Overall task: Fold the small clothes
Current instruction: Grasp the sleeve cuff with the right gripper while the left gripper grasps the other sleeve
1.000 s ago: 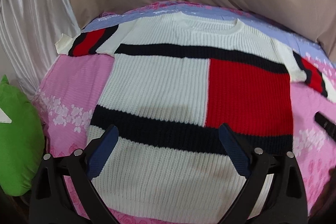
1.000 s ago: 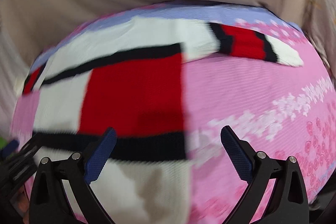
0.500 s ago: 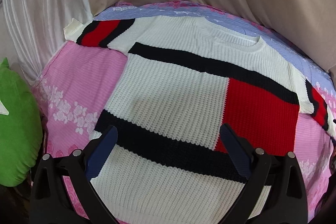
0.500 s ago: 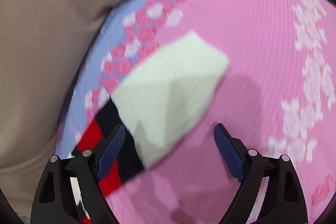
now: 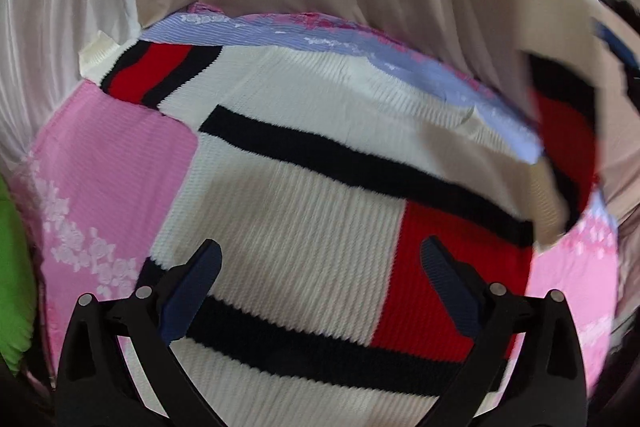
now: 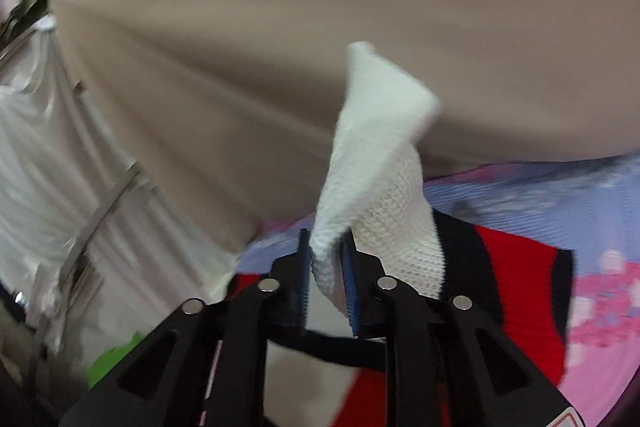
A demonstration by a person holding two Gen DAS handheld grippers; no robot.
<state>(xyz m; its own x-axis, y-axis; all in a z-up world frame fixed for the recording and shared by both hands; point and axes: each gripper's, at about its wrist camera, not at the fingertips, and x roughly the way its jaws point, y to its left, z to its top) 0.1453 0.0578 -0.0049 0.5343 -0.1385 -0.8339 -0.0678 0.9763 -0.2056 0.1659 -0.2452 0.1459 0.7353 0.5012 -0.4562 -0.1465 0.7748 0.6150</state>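
The left gripper is built of matte black angular arms with triangular cut-outs at seven and five o'clock, joined by round silver pivot screws; its fingers are faced with ribbed navy-blue pads. The right gripper is made the same way, and a white label with a red mark is seen at five o'clock

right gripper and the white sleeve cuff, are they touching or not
Touching. The right wrist view shows the right gripper shut on the white sleeve cuff, the knit pinched between both blue pads and standing up above them.
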